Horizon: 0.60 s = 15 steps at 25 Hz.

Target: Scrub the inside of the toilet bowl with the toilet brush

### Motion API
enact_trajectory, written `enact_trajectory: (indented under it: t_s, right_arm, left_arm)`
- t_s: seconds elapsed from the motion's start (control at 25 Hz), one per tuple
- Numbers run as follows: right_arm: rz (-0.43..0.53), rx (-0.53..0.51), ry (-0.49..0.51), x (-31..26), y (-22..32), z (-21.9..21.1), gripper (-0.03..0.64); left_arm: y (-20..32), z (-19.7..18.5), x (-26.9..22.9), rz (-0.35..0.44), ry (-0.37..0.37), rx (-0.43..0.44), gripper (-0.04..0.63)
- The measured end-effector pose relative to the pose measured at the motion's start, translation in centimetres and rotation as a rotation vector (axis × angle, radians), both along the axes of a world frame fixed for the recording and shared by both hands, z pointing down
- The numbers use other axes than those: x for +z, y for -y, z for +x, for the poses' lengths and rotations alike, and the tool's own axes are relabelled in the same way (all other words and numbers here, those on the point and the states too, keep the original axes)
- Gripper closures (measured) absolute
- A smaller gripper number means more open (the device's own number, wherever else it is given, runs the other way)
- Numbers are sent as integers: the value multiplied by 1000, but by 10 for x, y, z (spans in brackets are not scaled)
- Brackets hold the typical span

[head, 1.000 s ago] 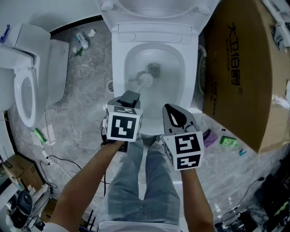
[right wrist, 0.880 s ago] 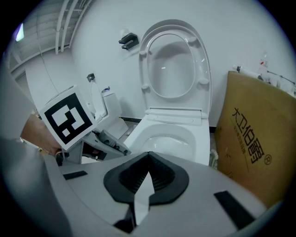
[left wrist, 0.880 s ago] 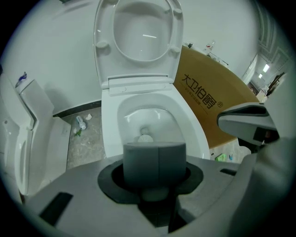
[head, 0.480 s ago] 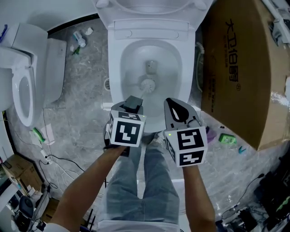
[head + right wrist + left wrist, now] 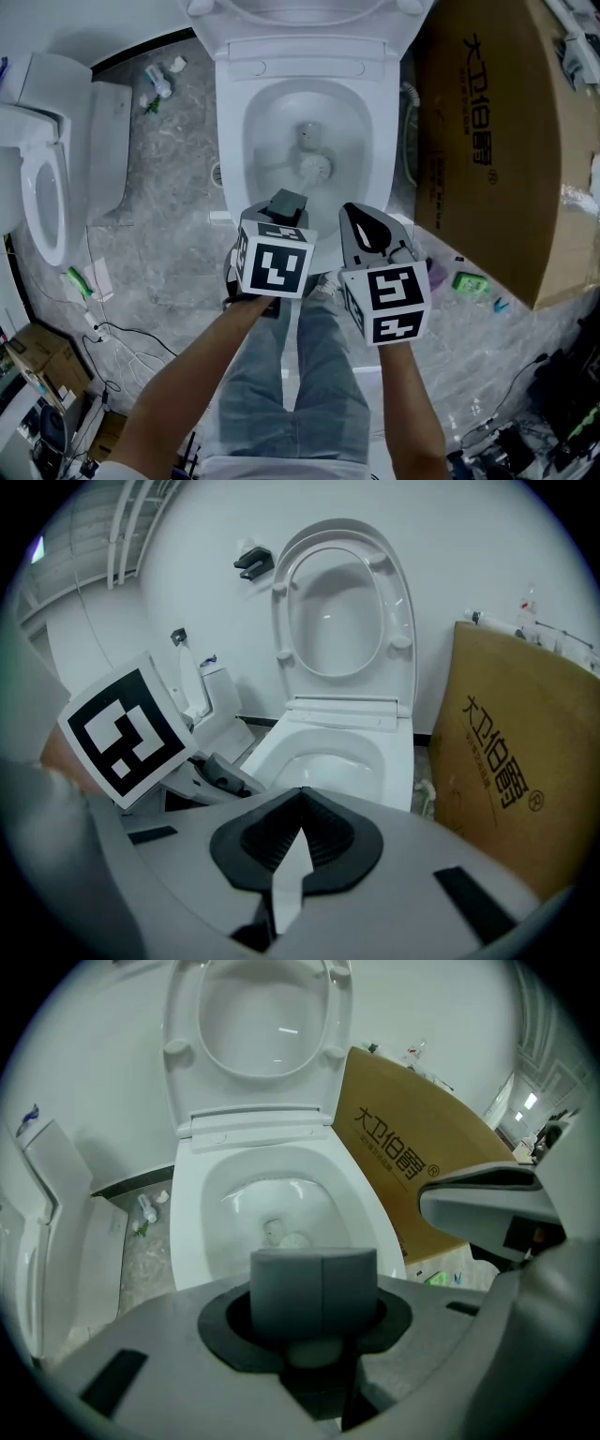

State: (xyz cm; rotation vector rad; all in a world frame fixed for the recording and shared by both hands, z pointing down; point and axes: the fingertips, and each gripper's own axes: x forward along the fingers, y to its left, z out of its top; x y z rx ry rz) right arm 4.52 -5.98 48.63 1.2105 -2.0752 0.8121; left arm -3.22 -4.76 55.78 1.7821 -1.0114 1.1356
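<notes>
- Since a second ago the brush head (image 5: 316,169) has swept across the bottom of the bowl (image 5: 228,141), from lower left of the drain (image 5: 307,134) to lower right of it, upper middle of the head view.
- The left gripper (image 5: 286,204) has drifted right with it; the right gripper (image 5: 366,230) has hardly shifted.
- Left gripper: jaws clamped on the grey handle (image 5: 314,1288), which fills the gap between them.
- Right gripper: jaws pressed together on nothing, just beside the left one over the bowl's near edge.
- Risk: only one gripper has the handle, so a hard push against the bowl wall could twist it or slide it in the jaws.
- Risk: quick sweeps could flick water over the edge onto the floor or the box (image 5: 497,141) at right.
- Risk: strokes kept low by the drain would leave the upper walls unscrubbed.
</notes>
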Motion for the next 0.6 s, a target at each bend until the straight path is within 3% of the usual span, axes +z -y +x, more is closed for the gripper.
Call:
enact_trajectory:
  t_s: [0.6]
  right_arm:
    - [-26,17,10,10,5,1,614]
  left_arm:
    - [33,8,5,59,32,25,439]
